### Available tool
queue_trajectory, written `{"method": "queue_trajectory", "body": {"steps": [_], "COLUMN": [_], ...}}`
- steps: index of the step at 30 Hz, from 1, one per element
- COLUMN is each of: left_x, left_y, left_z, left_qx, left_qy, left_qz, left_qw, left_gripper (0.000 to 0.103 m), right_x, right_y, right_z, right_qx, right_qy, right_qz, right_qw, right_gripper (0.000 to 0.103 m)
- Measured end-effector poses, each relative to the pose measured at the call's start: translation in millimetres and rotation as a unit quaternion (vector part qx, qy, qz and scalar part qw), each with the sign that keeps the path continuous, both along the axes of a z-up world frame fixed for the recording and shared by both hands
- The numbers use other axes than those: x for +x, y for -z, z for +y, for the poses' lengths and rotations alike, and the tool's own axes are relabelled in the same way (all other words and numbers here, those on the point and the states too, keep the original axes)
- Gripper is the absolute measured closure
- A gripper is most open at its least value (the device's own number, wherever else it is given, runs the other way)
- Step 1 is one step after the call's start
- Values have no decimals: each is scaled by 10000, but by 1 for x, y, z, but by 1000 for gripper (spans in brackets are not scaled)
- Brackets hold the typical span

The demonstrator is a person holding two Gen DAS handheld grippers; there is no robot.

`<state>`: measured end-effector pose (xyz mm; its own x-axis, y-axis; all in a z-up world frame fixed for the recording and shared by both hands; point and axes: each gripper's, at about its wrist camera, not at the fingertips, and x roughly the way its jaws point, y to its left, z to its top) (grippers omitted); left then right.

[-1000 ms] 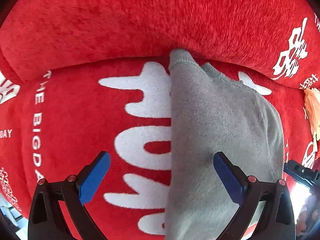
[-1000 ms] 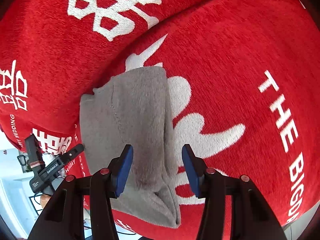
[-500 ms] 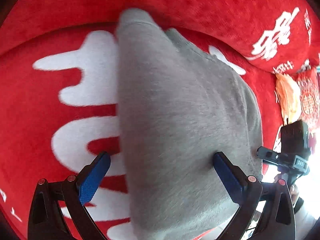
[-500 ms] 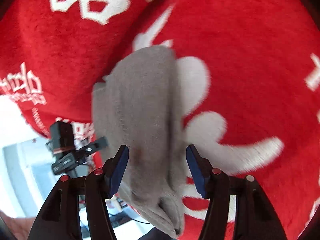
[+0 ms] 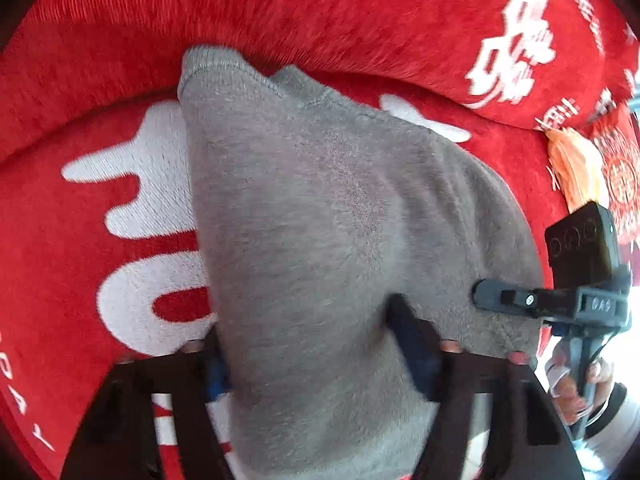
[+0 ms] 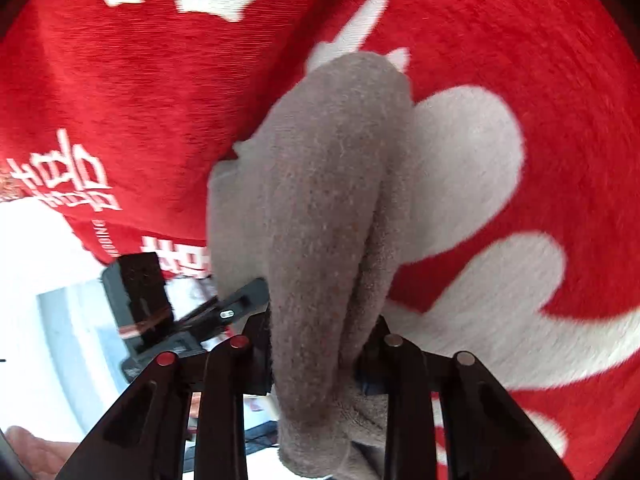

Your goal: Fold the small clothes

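A small grey fleece garment (image 5: 340, 208) lies folded lengthwise on a red sofa seat. My left gripper (image 5: 308, 352) is shut on its near end, with cloth bunched between the blue pads. My right gripper (image 6: 316, 344) is shut on the other near corner of the same garment (image 6: 320, 200), with folded layers bulging up between the jaws. The right gripper also shows in the left wrist view (image 5: 560, 300) at the garment's right edge. The left gripper shows in the right wrist view (image 6: 168, 308).
The red sofa cover (image 5: 100, 208) has large white lettering. The backrest (image 5: 320, 20) rises just behind the garment. An orange cloth (image 5: 576, 168) lies at the far right. A bright floor area (image 6: 40, 300) lies beyond the seat's front edge.
Both grippers have moved forward onto the garment's near edge and closed on it. The cloth now bulges between the jaws.
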<state>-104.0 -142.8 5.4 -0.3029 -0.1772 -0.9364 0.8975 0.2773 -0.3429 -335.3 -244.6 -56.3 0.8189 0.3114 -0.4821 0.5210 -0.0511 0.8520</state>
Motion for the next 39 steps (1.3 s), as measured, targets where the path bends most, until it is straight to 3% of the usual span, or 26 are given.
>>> {"method": "queue_trajectory", "body": {"steps": [3, 12, 17, 22, 24, 26, 29, 32, 33, 34, 35, 39], "left_x": [5, 39, 60, 88, 94, 98, 109, 123, 128, 129, 131, 119], "left_y": [-16, -63, -78, -71, -61, -52, -51, -60, -62, -63, -63, -44], "left_z": [9, 69, 120, 175, 192, 202, 218, 227, 228, 227, 226, 206], "left_qx": [-175, -408, -267, 22, 122, 253, 216, 98, 64, 41, 28, 115], "left_qy": [29, -181, -270, -507, -594, -659, -849, -1061, -1144, -1194, -1218, -1052], "left_qz": [55, 246, 137, 22, -114, -328, -524, -628, -653, -651, -640, -1096], "left_qw": [9998, 9987, 9992, 9987, 9981, 9970, 9948, 9923, 9913, 9907, 9905, 9883], "left_gripper": [55, 55, 55, 55, 55, 55, 55, 55, 55, 55, 55, 55], "right_x": [4, 27, 50, 84, 96, 107, 111, 102, 98, 94, 93, 85], "right_y": [-17, -65, -66, -51, -44, -39, -49, -64, -70, -76, -82, -80], "right_z": [9, 60, 104, 150, 160, 165, 162, 160, 160, 159, 160, 155], "right_qx": [-20, -107, 109, 315, 296, 70, -469, -845, -1002, -1142, -1267, -1540], "right_qy": [38, -123, -273, -609, -770, -1015, -1237, -1249, -1242, -1199, -1165, -1143], "right_qz": [-220, -443, -483, -426, -249, 302, 1050, 1535, 1676, 1775, 1891, 2314], "right_qw": [9997, 9989, 9984, 9967, 9963, 9944, 9856, 9766, 9728, 9701, 9667, 9538], "right_gripper": [72, 71, 71, 71, 69, 62, 45, 44, 50, 71, 80, 92]}}
